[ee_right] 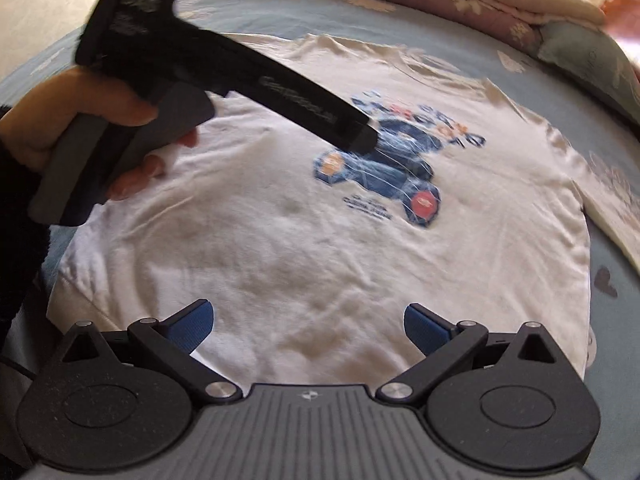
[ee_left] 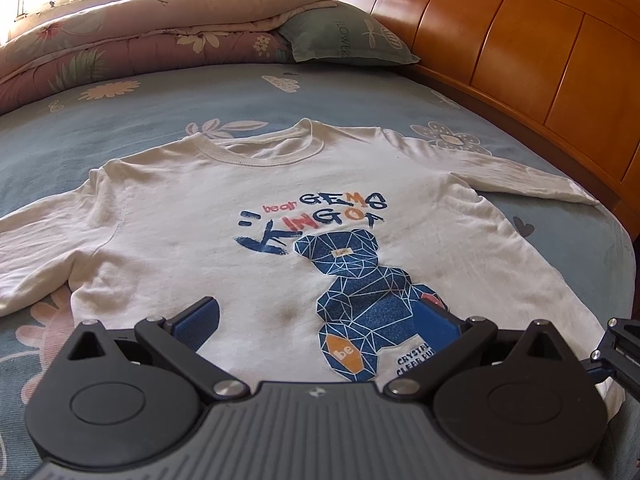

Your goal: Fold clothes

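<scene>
Nearest the left wrist camera, the left gripper (ee_left: 320, 320) hangs low over the hem end of the shirt, its blue-padded fingers (ee_left: 202, 320) spread wide with nothing between them. The right gripper (ee_right: 308, 326) is likewise splayed apart and empty above the lower body of the garment. The white long-sleeved T-shirt (ee_left: 172, 216) lies flat and face up on the bed sheet (ee_left: 120, 120), a blue cloth scattered with pale flowers; the ribbed neckband points towards the far side of the bed and both sleeves stretch outwards. Its chest carries a print of a dark blue faceted bear with orange patches, under blue and red lettering that reads "bear GEMS KING OF". Faint greyish-brown smudges mark the fabric below the print, and soft wrinkles run across the lower half. In the right wrist view, which is somewhat blurred, a hand (ee_right: 80, 120) at the left grips the grey handle of the other gripper, whose black body reaches across the shirt. A folded floral quilt (ee_left: 140, 36) and a grey-green pillow (ee_left: 344, 36) lie along the far edge, beside a wooden headboard (ee_left: 520, 52).
</scene>
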### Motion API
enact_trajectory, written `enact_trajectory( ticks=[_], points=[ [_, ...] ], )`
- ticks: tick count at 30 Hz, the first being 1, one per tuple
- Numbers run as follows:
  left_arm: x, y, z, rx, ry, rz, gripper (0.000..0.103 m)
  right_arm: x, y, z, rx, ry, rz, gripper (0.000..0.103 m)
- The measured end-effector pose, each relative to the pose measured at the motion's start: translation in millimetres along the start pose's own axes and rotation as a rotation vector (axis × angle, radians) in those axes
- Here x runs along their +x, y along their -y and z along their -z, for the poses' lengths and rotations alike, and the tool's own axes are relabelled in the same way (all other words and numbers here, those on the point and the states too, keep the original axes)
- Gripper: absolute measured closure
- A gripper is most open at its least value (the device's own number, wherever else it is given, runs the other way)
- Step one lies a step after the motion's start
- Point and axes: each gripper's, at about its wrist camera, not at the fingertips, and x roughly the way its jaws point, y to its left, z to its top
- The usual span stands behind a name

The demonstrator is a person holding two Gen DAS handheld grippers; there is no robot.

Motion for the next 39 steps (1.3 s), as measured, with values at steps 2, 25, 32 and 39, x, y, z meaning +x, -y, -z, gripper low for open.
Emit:
enact_trajectory(
  ticks=[2,25,32,39],
  points=[
    [1,0,0,0.001,-0.004,-0.002,0.001,6,8,6,0.06,-0.051,-0.027,0.0],
    [4,-3,2,-0.02,-0.003,-0.001,0.001,-5,74,23,0.33,-0.015,0.126,0.0],
    [6,-3,2,-0.016,-0.008,-0.007,0.001,-3,79,21,0.357,0.0,0.151,0.0],
    [11,-7,4,-0.029,-0.028,-0.011,0.001,6,78,19,0.343,-0.016,0.163,0.0]
  ],
)
